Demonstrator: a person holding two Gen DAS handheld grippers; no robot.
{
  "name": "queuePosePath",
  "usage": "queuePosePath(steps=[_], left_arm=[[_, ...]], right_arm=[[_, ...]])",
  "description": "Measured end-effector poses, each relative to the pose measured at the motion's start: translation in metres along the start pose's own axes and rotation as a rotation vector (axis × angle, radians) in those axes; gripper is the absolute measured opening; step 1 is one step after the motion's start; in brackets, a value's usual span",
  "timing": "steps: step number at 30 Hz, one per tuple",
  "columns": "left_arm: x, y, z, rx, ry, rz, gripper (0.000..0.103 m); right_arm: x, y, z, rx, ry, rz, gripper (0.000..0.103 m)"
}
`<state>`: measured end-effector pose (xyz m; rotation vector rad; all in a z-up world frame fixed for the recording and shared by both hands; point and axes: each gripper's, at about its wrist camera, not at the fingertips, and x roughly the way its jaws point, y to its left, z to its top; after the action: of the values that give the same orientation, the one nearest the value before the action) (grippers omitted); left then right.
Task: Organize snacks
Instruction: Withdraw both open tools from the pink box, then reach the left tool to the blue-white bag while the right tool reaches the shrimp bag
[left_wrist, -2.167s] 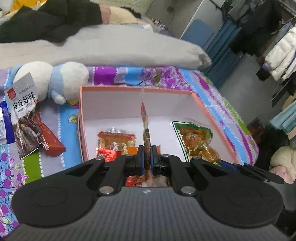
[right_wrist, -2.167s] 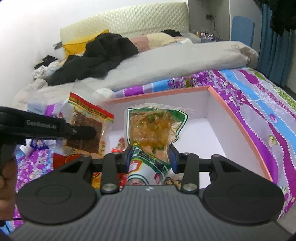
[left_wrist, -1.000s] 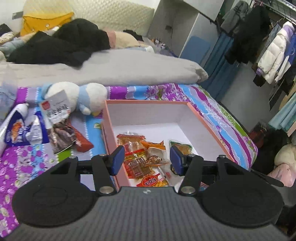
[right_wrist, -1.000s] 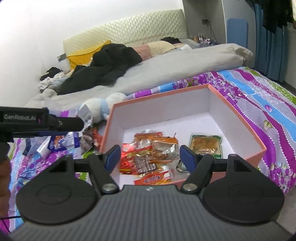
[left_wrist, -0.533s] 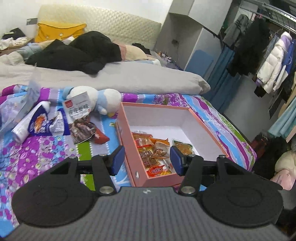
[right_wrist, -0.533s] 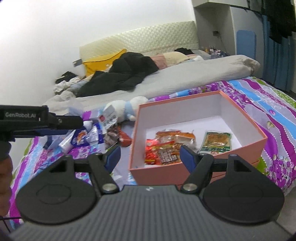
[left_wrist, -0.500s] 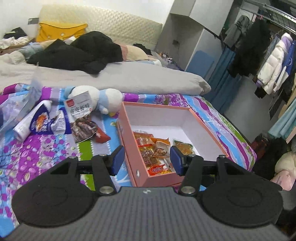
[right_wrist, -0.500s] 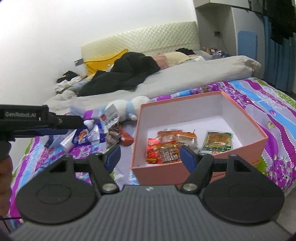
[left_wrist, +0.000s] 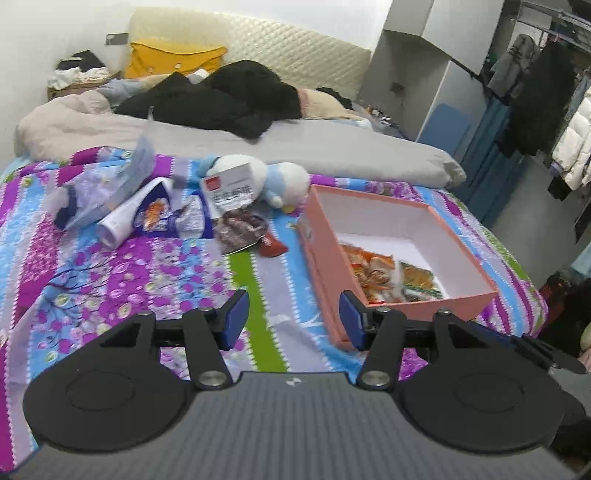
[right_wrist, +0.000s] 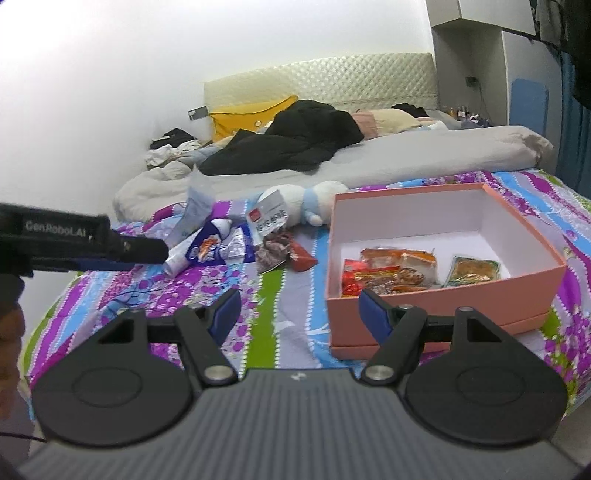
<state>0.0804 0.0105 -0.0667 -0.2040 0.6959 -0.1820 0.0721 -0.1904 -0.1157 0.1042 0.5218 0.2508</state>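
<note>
A pink box (left_wrist: 325, 258) (right_wrist: 443, 299) stands on the flowered bedspread at the right and holds several snack packets (left_wrist: 373, 273) (right_wrist: 391, 271). More loose snack packets lie in a pile (left_wrist: 177, 214) (right_wrist: 229, 243) to the left of the box, among them a white-and-brown pouch (left_wrist: 236, 218) and a red packet (left_wrist: 271, 246) (right_wrist: 301, 258). My left gripper (left_wrist: 293, 319) is open and empty, held above the bedspread in front of the box's left corner. My right gripper (right_wrist: 299, 314) is open and empty, back from the box. The left gripper's body (right_wrist: 74, 240) shows at the left of the right wrist view.
A white-and-blue plush toy (left_wrist: 273, 181) (right_wrist: 314, 201) lies behind the loose packets. A grey duvet (left_wrist: 258, 144) and black clothes (left_wrist: 221, 99) cover the far half of the bed. The bed's edge drops to the floor at the right (left_wrist: 517, 236), by a clothes rack.
Both grippers let go of their packets into the box, opened, then drew back and up. The box and the loose pile now look smaller and farther away.
</note>
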Motion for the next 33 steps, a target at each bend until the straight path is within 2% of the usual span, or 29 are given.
queuePosePath(steps=[10,17,24,33], left_arm=[[-0.013,0.041,-0.023,-0.068,-0.018,0.032,0.067],[-0.014,0.071,-0.027,-0.114,-0.030,0.062,0.069],[0.007,0.098,-0.018,-0.133,-0.024,0.082,0.069],[0.058,0.135,-0.010,-0.177,0.007,0.092,0.069]], right_arm=[[0.005,0.036,-0.019,-0.066,0.041,0.038,0.072],[0.015,0.054,-0.021,-0.094,0.041,0.055,0.072],[0.036,0.061,-0.016,-0.091,0.036,0.054,0.072],[0.080,0.072,-0.014,-0.113,0.044,0.046,0.072]])
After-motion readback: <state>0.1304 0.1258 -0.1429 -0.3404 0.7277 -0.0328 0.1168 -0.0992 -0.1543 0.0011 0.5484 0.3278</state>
